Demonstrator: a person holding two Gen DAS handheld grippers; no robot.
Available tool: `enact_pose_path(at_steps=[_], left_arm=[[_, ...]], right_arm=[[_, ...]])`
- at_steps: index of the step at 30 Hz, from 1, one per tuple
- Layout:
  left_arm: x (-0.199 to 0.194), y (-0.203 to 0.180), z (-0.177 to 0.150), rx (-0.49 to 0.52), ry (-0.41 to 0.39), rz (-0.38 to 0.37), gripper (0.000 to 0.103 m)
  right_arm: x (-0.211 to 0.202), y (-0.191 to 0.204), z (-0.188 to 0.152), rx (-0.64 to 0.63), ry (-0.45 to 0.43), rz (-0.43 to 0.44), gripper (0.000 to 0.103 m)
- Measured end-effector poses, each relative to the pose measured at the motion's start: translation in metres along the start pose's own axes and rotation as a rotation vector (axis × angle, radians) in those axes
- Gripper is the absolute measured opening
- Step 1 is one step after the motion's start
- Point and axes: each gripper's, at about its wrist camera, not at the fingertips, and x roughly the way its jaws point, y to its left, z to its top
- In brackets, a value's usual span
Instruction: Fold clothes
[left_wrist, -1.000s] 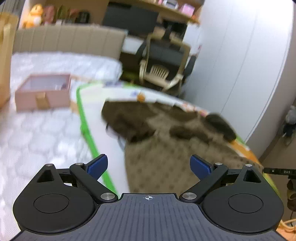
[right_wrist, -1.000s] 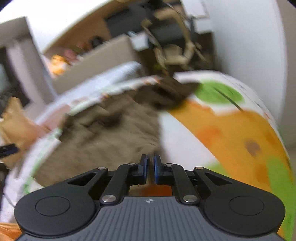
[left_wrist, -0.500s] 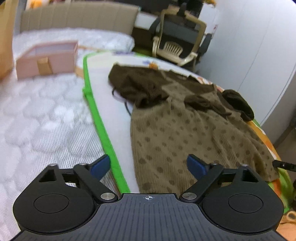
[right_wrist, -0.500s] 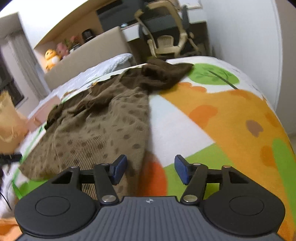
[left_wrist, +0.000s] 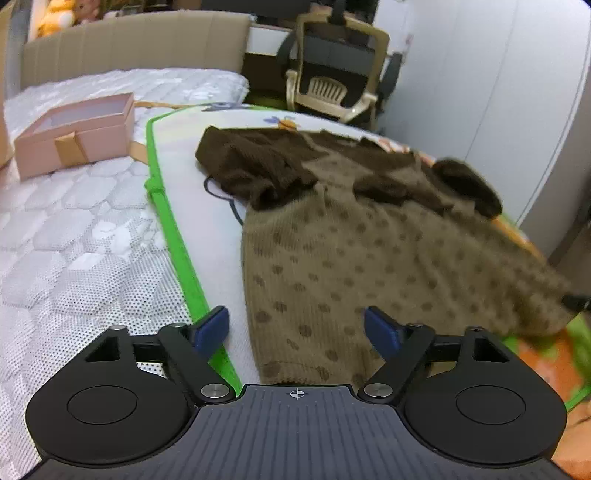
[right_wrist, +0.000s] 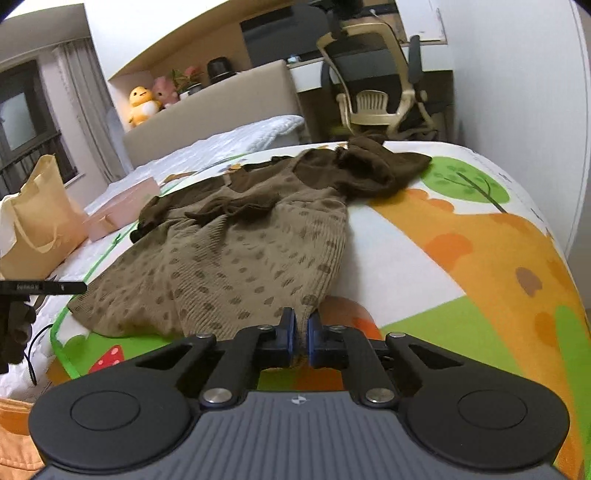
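Left gripper (left_wrist: 295, 326) is low over the near hem of the brown dress (left_wrist: 369, 266), blue pads spread and the jaws closing in, with the hem's left corner lying between them and neither pad pressing the cloth yet. The dress lies flat on a white play mat (left_wrist: 207, 221) with a bright green border (left_wrist: 173, 236), its tan dotted skirt fanned toward the camera and the dark brown sleeves bunched at the far end. Left of the mat, quilted white bedding (left_wrist: 74, 251) carries a pink box (left_wrist: 74, 136). Behind it all stand a beige headboard (left_wrist: 133, 44) and a cream-framed office chair (left_wrist: 332, 74).
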Motion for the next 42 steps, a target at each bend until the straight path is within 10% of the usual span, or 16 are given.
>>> enact_pose_path(at_steps=[3, 5, 15, 22, 26, 33, 42], left_arm=[[0.008, -0.011, -0.008, 0.053, -0.01, 0.056, 0.052], [0.009, -0.016, -0.01, 0.08, -0.022, 0.079, 0.008], [-0.055, -0.002, 0.024, 0.079, -0.193, 0.128, 0.006], [-0.036, 0.006, 0.005, 0.02, -0.073, 0.091, 0.027], [-0.033, 0.0, 0.021, 0.006, -0.093, 0.02, 0.056], [0.014, -0.037, 0.059, 0.076, -0.097, -0.099, 0.071], [0.09, -0.007, 0.104, -0.004, -0.028, 0.082, 0.079]], right_arm=[[0.006, 0.0, -0.003, 0.005, 0.011, 0.007, 0.007], [0.01, 0.0, -0.002, 0.01, 0.013, 0.01, 0.007], [-0.018, 0.004, 0.015, -0.012, -0.06, 0.028, 0.005], [0.005, -0.012, -0.011, 0.018, 0.087, -0.018, 0.013], [-0.006, -0.017, 0.006, -0.016, 0.021, -0.059, 0.036], [0.026, 0.0, 0.048, -0.129, -0.018, -0.065, 0.053], [0.126, -0.011, 0.095, -0.043, 0.056, -0.086, 0.064]])
